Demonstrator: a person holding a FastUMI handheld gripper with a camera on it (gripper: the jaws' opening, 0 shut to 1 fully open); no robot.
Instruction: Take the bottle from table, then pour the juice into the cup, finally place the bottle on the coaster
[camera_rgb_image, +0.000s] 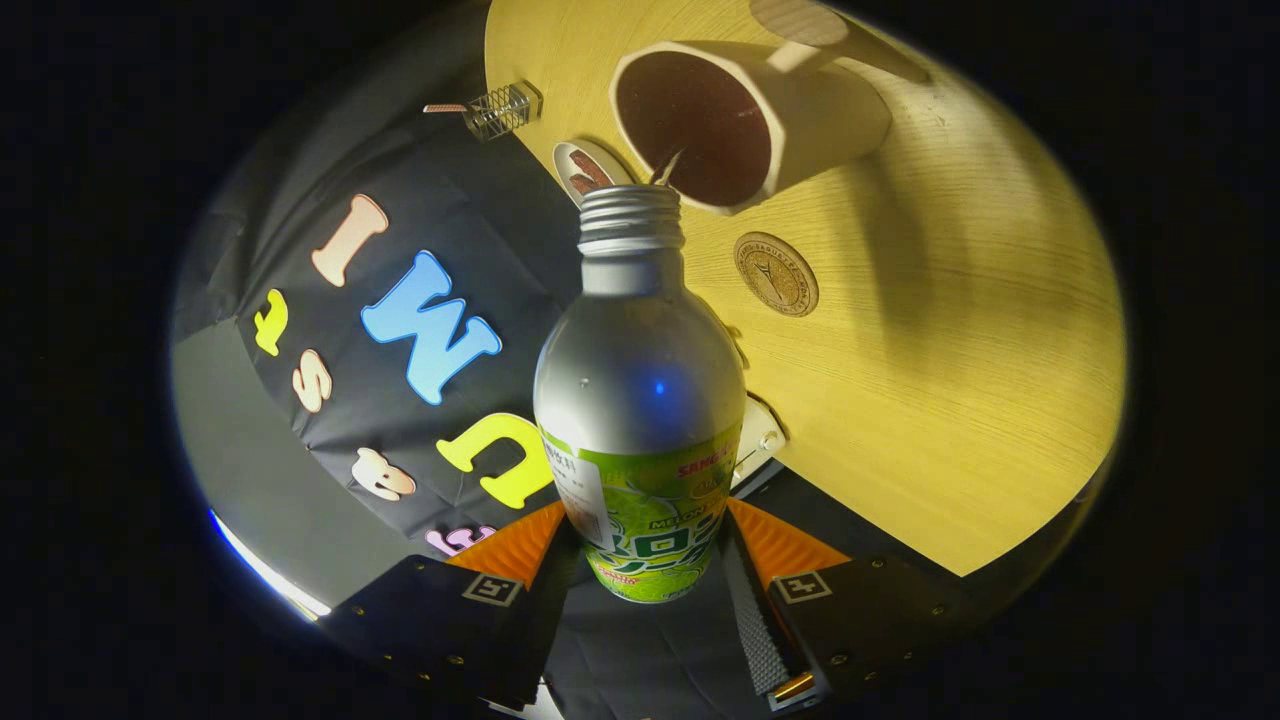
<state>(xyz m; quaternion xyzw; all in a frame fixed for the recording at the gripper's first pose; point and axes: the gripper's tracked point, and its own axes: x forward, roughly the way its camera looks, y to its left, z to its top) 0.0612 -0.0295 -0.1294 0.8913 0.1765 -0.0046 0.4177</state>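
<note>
Pour step in hand. Gripper (640, 560) tilted hard over, jaws pinching the bottle (640, 400) low on its labelled body, one finger pressed to each side. Bottle cap off, bare threaded neck aimed at the cup (740, 120). Mouth of the bottle sits just at the near rim of the cup, above the desk (950, 400). Thin stream visible from the mouth into the cup; dark liquid already inside, level hard to judge from this angle.

Coaster (776, 273) lies flat on the desk just beside the cup, on the gripper's side of it, bare. Small oval dish (585, 170) next to the cup near the desk edge; wire object (497, 110) beyond that, off toward the cloth wall.

Judged: roughly mid-task, take done, pour running, placing not yet done.

Next move calls for: hold the mouth over the rim till flow suffices, then roll the bottle back upright without dripping on the desk, shift over the coaster, lower base squarely onto it, spread jaws only once it stands. Risk: neck knocking the rim during roll-back.
</note>
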